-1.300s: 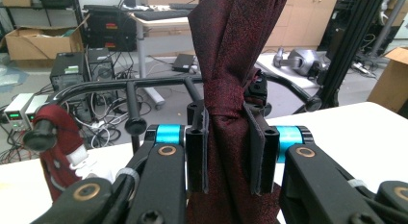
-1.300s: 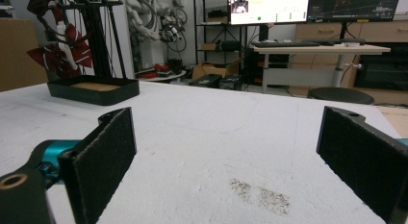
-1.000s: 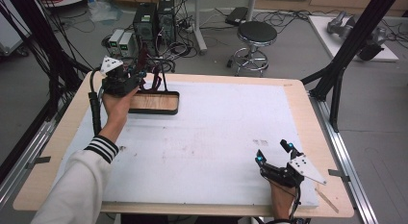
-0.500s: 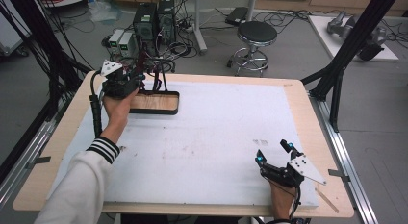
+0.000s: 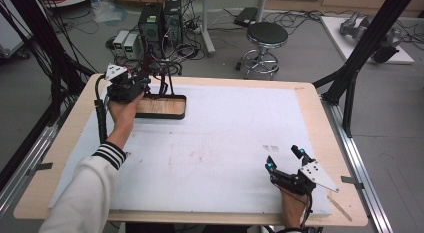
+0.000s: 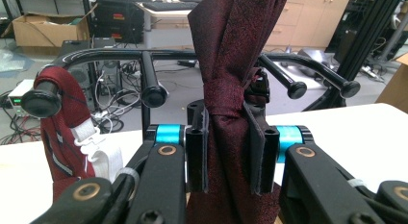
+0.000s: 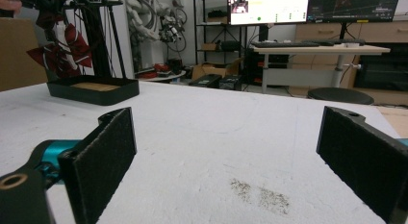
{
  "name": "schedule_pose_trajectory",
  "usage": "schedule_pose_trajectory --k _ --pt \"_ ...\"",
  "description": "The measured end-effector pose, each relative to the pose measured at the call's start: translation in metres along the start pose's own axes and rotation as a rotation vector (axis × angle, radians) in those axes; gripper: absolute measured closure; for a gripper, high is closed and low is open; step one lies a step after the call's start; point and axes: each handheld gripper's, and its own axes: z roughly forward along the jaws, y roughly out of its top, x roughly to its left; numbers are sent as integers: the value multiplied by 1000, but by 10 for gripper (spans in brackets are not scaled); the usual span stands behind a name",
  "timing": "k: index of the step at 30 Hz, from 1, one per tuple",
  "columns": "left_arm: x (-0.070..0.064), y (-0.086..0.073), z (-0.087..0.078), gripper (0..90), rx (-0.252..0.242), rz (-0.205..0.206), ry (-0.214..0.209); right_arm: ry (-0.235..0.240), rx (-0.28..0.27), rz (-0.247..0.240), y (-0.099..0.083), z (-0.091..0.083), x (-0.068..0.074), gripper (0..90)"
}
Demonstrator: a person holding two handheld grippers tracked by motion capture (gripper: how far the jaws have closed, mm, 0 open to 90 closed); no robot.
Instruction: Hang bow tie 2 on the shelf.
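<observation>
The dark red tie (image 6: 231,65) runs off top and bottom edges — ends unseen.

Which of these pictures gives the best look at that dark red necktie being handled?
The left gripper view: the dark red tie hangs close up, pinched between the left gripper jaws, draped from the black rack. The high view hides it behind hand and gripper. The right gripper view shows red fabric, far off and small.

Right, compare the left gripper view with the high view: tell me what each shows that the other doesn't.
The left gripper view alone shows the jaws closed on a dark red tie hanging from the black rack, with a second tie on a peg. The high view alone gives the right gripper open near the table's front edge. Both show the rack and the white table top.
</observation>
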Motion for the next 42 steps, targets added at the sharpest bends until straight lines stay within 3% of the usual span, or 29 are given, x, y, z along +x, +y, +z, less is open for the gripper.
schedule_pose_trajectory --k 17,28,34,42 --pt "4 -5 8 729 0 -13 25 1 2 2 0 0 0 57" --pt "3 -9 15 729 6 -14 64 -3 -2 -6 0 0 0 57" --pt "6 -12 18 728 29 -2 82 -2 -3 -5 0 0 0 57" --pt "6 -15 21 696 73 15 74 2 -2 -4 0 0 0 57"
